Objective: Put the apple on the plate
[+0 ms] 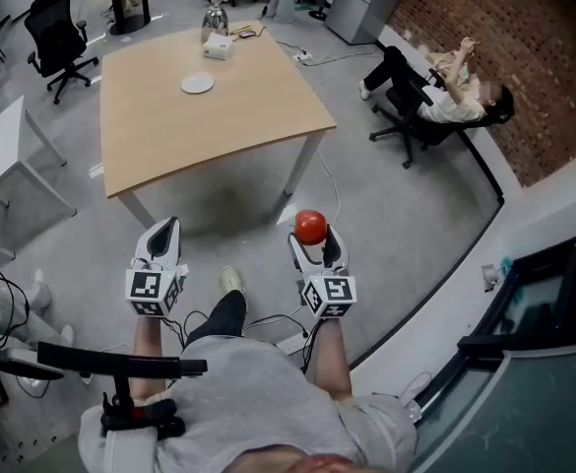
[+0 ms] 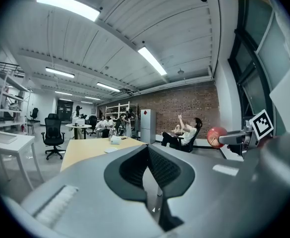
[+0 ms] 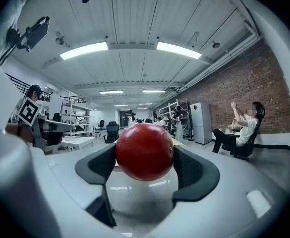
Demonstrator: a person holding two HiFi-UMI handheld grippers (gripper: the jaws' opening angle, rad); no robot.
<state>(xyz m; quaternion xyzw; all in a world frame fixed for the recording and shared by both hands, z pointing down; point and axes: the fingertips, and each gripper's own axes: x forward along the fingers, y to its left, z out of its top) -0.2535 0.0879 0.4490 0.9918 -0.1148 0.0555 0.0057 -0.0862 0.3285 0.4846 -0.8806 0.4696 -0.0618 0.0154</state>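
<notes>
your right hand-held gripper (image 1: pixel 312 238) clamps a round red apple (image 3: pixel 145 151); left hand-held gripper (image 1: pixel 166 231) closed, empty. pale wooden surface (image 1: pixel 209 126) well ahead; brick wall (image 1: pixel 484 47) to its right.

Red apple (image 1: pixel 310 227), white plate (image 1: pixel 197 84), pale wooden table (image 1: pixel 219 121), red-brown brick wall (image 1: pixel 553 67), black office chair (image 1: pixel 56 33)

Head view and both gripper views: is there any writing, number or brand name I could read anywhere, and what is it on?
No readable words or numbers anywhere.
Left gripper and right gripper: their cubes carry black-and-white square patterns, no letters.
White box on the table: any print is too small to read.
Red sign on the fridge: too small to read.
</notes>
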